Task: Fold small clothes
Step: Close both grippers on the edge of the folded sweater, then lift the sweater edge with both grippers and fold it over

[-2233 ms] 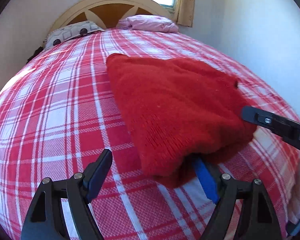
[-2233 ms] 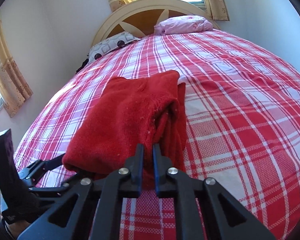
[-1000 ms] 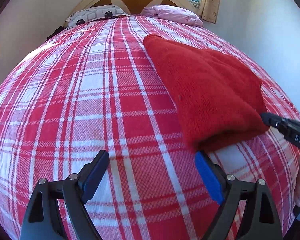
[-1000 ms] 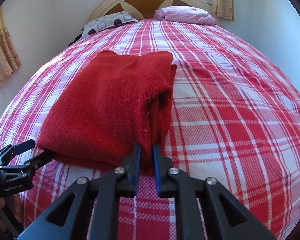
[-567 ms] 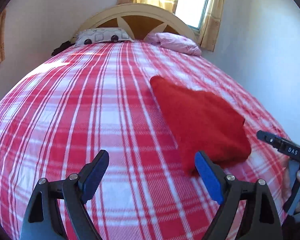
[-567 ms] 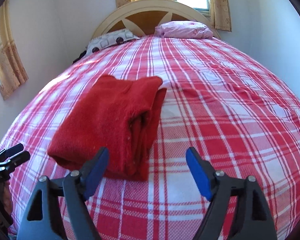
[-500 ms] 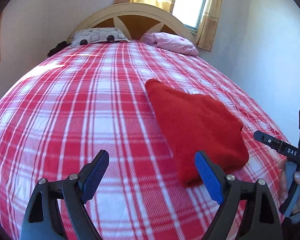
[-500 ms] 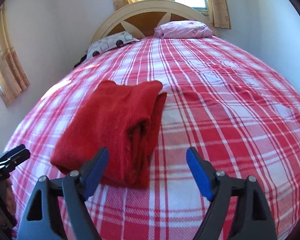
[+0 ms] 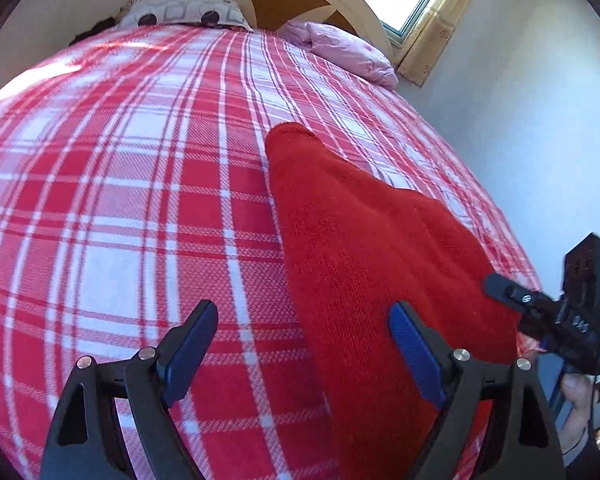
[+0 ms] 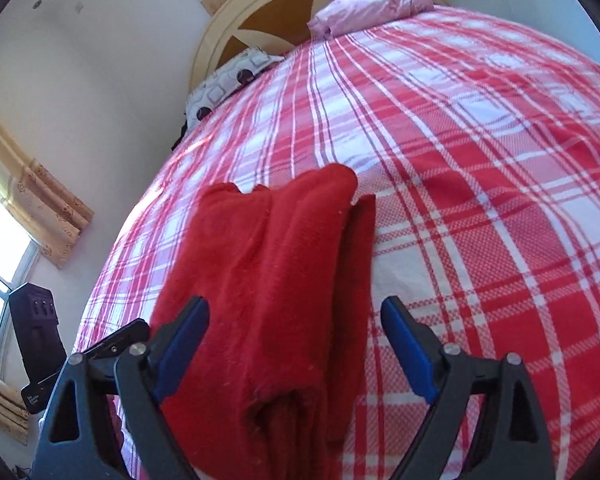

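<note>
Looking at the red jumper (image 9: 380, 248), folded into a thick pad and lying flat on the checked bed (image 9: 120, 200). Filling the lower right of the left view and the lower middle of the right view, with its stacked edges showing at the bottom there.

Letting go of it just now. Opening the right claw (image 10: 294, 308) after pinching the near edge a second ago; blue pads standing wide apart, not pressing on anything. Seeing red cloth in the gap between them, but only lying on the bed underneath, not gripped.

Keeping the left claw (image 9: 302, 312) wide as before, holding nothing, with plain checked cover and the jumper's left edge showing in its gap.

Pulling both claws back and tipping both views, so the jumper is looking smaller and further off than a second ago. Catching the right claw again at the right edge of the left view, with a hand (image 9: 580, 396) under it.

Guessing this fold is done and this piece is finished, since both claws are free. Not seeing any other small clothes to fold, only a spotted pillow (image 9: 184, 14) and a pink pillow (image 9: 340, 50) up at the headboard (image 9: 284, 0) at the top of the frame.
</note>
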Action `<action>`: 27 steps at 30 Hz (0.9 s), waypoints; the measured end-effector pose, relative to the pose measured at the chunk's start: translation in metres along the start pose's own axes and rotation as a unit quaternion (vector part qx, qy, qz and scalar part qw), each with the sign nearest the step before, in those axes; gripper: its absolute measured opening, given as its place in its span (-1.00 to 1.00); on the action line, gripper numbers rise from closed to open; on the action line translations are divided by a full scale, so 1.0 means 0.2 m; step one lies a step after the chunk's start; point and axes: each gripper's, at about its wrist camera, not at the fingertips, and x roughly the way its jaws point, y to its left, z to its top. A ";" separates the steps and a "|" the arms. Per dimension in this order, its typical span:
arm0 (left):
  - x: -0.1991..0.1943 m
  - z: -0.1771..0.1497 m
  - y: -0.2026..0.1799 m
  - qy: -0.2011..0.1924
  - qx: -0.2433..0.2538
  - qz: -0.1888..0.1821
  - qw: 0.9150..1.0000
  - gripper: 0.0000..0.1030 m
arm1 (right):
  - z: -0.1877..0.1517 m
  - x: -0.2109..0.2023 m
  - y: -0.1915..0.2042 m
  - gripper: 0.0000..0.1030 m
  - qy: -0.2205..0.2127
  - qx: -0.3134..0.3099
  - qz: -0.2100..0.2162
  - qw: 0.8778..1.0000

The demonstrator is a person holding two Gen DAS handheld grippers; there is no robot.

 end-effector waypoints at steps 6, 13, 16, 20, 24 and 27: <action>0.07 0.00 -0.01 0.001 -0.002 -0.028 1.000 0.71 | -0.02 0.10 -0.06 0.75 0.020 0.005 -0.001 1.000; 0.12 0.00 -0.04 0.009 0.026 -0.054 0.998 0.71 | -0.01 0.15 -0.07 0.54 0.034 -0.003 0.009 0.999; 0.12 0.01 -0.02 0.014 0.016 -0.070 0.997 0.51 | 0.00 0.17 -0.09 -0.06 0.042 0.009 0.040 0.998; 0.11 -0.01 -0.02 0.017 0.009 -0.102 0.995 0.01 | 0.00 0.19 -0.14 -0.23 0.054 0.049 0.085 0.994; 0.05 -0.02 -0.06 0.005 0.018 -0.085 0.996 -0.23 | -0.01 0.14 -0.08 -0.31 0.039 0.026 0.070 0.996; -0.03 -0.02 -0.07 -0.004 0.013 -0.085 0.996 -0.28 | -0.02 0.09 -0.02 -0.33 0.019 0.015 0.065 0.998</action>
